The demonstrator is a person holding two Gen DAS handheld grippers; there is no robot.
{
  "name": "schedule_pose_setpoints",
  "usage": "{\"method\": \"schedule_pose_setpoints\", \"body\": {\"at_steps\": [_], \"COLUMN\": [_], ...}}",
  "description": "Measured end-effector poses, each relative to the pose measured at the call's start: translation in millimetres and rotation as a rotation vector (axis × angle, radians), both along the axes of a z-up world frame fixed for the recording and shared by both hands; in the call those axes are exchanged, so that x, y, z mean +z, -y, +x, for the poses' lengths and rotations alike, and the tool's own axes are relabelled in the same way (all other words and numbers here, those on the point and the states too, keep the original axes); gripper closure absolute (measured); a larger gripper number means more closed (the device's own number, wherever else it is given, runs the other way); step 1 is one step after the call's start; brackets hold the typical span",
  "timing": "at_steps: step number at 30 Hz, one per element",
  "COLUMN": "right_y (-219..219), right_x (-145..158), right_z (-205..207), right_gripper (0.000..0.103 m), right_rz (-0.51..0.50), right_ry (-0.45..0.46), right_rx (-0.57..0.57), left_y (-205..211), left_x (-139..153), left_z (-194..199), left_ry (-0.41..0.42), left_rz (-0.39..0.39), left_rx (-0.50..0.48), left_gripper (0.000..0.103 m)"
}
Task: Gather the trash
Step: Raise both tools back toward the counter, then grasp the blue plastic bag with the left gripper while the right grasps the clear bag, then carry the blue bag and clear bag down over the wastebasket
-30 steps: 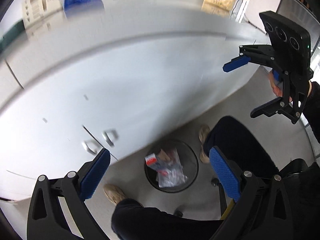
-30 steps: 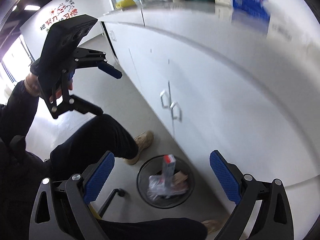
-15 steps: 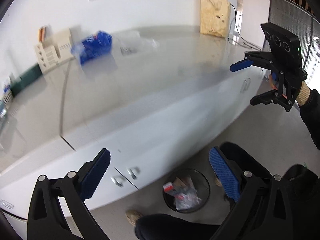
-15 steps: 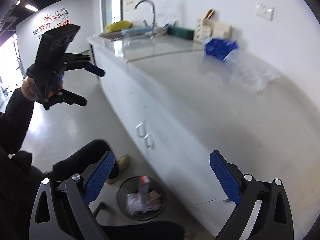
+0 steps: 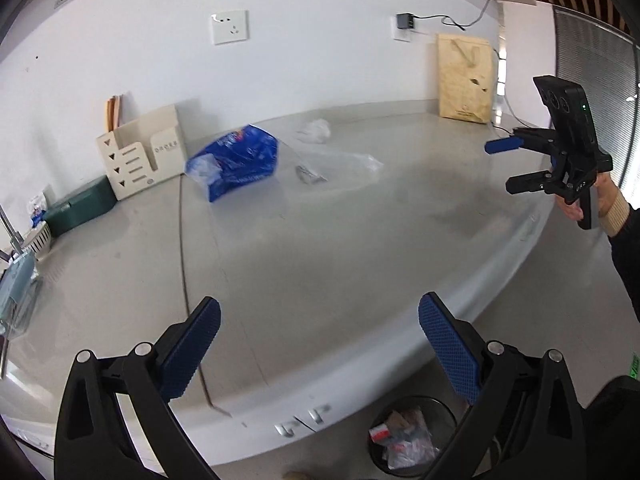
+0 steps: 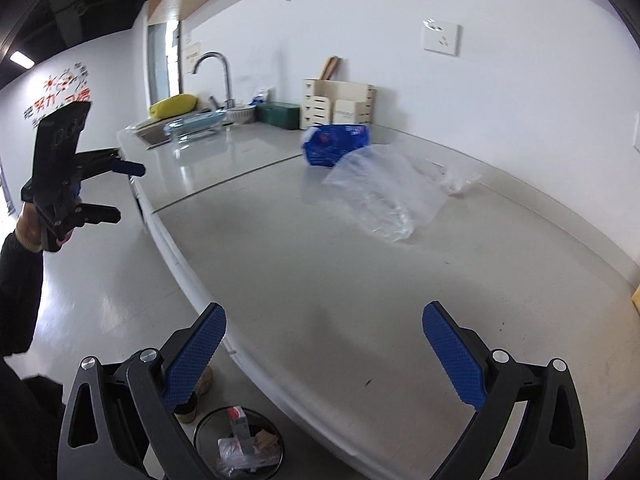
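Grey desk (image 5: 360, 240) runs along a white wall (image 6: 520, 80); red-orange wall lettering (image 6: 56, 100) at far left, unreadable. Cream organizer (image 5: 140, 152) label blurred. Blue bag (image 5: 236, 164) and clear plastic bag (image 6: 380, 196) lie mid-desk; floor bin (image 6: 236, 440) holds trash. Left hand-held gripper (image 5: 320, 344) and right hand-held gripper (image 6: 324, 348) both spread, empty.

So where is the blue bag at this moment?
The blue bag lies on the counter near the back wall, between the beige organizer on its left and the clear plastic bag on its right in the left wrist view.
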State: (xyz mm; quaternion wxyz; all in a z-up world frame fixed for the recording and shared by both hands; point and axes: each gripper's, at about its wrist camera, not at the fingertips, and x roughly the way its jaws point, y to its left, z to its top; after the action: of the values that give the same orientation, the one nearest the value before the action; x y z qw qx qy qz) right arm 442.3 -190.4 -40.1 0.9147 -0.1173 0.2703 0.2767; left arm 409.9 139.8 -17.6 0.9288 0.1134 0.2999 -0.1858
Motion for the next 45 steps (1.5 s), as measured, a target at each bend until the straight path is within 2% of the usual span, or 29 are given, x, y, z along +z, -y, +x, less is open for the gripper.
{"method": "schedule_pose_setpoints", "body": {"at_steps": [5, 10, 12, 18, 22, 25, 26, 27, 28, 29, 30, 32, 33, 35, 40, 45], "right_y": [-1.2, -14.1, -17.4, -25.0, -27.8, -34.7, -37.1, -38.4, -39.2, -41.4, -44.0, -48.1, -47.1, -42.3, -9.6, 30.3], "right_x": [-5.5, -14.4, -20.1, -34.6, -39.0, -41.7, -42.2, -43.2, -43.7, -44.1, -44.0, -44.3, -43.8, -40.5, -16.0, 13.0], "right_z": [59.4, 120.0, 143.7, 197.9, 218.0, 225.8, 229.0, 233.0, 233.5, 234.8, 235.8, 238.1, 239.7, 238.2, 206.9, 165.4], "right_gripper": [0.004, 0.004, 0.004, 0.004, 0.004, 0.004, 0.004, 0.005, 0.017, 0.04, 0.046, 0.084, 0.088, 0.092, 0.093, 0.093], "right_rz": [0.034, 0.035, 0.045, 0.082, 0.153, 0.112, 0.112, 0.12, 0.126, 0.13, 0.119, 0.111, 0.133, 0.172, 0.254, 0.321], "right_ry": [-0.064, -0.121, -0.151, -0.215, -0.27, -0.263, -0.273, -0.285, -0.293, -0.305, -0.305, -0.318, -0.327, -0.318, -0.236, -0.151], "right_rx": [-0.032, -0.06, -0.084, -0.15, -0.136, -0.148, -0.149, -0.156, -0.149, -0.136, -0.142, -0.135, -0.123, -0.129, -0.155, -0.21], "left_y": [-7.8, -19.8, -21.6, -26.1, -35.6, -41.4, -43.7, -45.9, -48.4, -50.0, -52.4, -57.0, -59.3, -67.9, -104.6, -130.2], "left_x": [-2.8, -2.9, -4.7, -22.1, -30.7, -32.6, -34.4, -36.5, -38.3, -38.8, -38.9, -33.8, -30.3, -18.7, 28.9, 65.9], "left_z": [60.4, 142.2, 182.2, 286.6, 330.7, 348.1, 352.7, 357.7, 360.6, 360.5, 359.3, 351.6, 346.4, 332.6, 275.0, 226.7], "left_ry": [0.006, 0.003, -0.023, -0.135, -0.21, -0.213, -0.22, -0.23, -0.234, -0.231, -0.231, -0.202, -0.185, -0.136, 0.012, 0.104], "left_rz": [-0.005, 0.014, 0.032, 0.023, -0.054, -0.096, -0.109, -0.117, -0.126, -0.137, -0.158, -0.179, -0.182, -0.206, -0.284, -0.301], "left_rx": [0.046, 0.112, 0.141, 0.223, 0.286, 0.334, 0.343, 0.345, 0.347, 0.342, 0.325, 0.315, 0.314, 0.323, 0.345, 0.376], "left_gripper": [0.004, 0.004, 0.004, 0.004, 0.004, 0.007, 0.018, 0.044, 0.045, 0.052, 0.057, 0.061, 0.065, 0.067, 0.068, 0.068]}}
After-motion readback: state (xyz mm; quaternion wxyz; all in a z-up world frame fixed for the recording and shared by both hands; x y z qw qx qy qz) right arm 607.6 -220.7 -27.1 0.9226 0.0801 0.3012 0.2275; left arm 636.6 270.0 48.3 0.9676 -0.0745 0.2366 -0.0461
